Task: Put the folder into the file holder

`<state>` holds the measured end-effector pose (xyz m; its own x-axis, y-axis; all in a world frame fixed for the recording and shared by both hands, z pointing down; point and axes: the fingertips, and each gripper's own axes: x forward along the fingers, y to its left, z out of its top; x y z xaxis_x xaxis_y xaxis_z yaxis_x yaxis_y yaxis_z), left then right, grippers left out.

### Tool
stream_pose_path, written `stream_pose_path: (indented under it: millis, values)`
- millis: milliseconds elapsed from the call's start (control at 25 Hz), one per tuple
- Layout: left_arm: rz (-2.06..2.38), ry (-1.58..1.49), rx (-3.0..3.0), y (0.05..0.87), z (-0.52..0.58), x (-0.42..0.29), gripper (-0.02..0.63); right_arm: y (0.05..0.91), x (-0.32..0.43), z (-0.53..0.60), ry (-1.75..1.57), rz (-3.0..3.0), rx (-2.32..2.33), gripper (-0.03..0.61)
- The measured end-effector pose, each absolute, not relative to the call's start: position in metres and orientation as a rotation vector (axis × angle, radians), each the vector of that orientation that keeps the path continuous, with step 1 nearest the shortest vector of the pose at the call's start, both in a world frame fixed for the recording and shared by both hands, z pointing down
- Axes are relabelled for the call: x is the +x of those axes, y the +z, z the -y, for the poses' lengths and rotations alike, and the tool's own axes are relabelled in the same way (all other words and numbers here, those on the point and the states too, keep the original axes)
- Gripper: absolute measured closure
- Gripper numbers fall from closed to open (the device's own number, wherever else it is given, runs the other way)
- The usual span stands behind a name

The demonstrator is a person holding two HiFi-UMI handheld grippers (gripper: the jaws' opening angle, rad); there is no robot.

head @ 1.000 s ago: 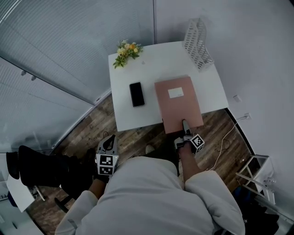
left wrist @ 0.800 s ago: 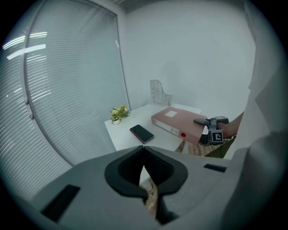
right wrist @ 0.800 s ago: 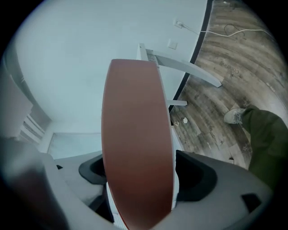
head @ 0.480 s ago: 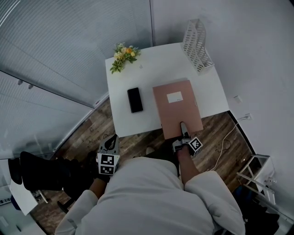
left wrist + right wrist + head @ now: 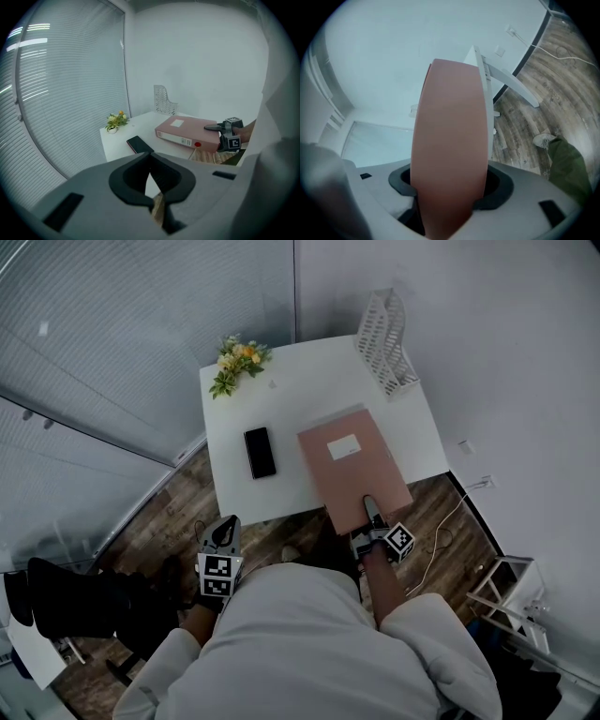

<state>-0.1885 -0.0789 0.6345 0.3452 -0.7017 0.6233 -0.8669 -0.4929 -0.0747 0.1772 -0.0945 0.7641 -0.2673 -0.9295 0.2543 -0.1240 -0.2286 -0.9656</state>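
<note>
Where the left gripper (image 5: 226,524) hung: off the near left corner of the worktop (image 5: 300,395), over the wooden floor (image 5: 178,512); its jaws were together with nothing between them.
Blinds (image 5: 94,334): they filled the wall on the left, well apart from everything on the worktop.
Flowers (image 5: 234,360): a small yellow and green bunch stood at the far left corner of the worktop.
Phone (image 5: 260,452): dark and flat, it lay left of the folder, near it but not touching.
Folder (image 5: 347,465): pink with a white label (image 5: 344,447) on its cover, it lay on the right half of the worktop, with its near end sticking out past the near edge and its spine facing left.
Right gripper (image 5: 371,512): it was at the folder's near end; its jaws had just been closing, and they were clamped on the folder, one above the cover and one beneath.
File holder (image 5: 384,329): white and perforated, it stood upright at the far right corner, well apart from the folder.
Between folder and file holder: only bare worktop showed; the phone and flowers sat off to the left of that stretch.
Cable (image 5: 441,531): a white lead ran across the floor to the right of the right gripper.
</note>
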Motion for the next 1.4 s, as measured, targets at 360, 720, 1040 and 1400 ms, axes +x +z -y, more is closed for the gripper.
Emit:
stream_pose_path:
  millis: [360, 720, 1040, 1400]
  values:
    - [1.404, 0.793, 2.345, 0.631, 0.094, -0.168, 0.604, 0.7, 0.219, 0.118, -1.522, -1.702, -1.465, 0.301]
    - [1.431, 0.729, 2.314, 0.634, 0.109, -0.163, 0.604, 0.627, 0.271, 0.164, -1.437, -2.093, -1.627, 0.302]
    - [1.433, 0.678, 2.299, 0.632, 0.128, -0.154, 0.604, 0.537, 0.315, 0.198, -1.3, -2.372, -1.731, 0.301]
    - [1.408, 0.652, 2.302, 0.635, 0.139, -0.129, 0.604, 0.446, 0.365, 0.248, -1.103, -2.594, -1.878, 0.299]
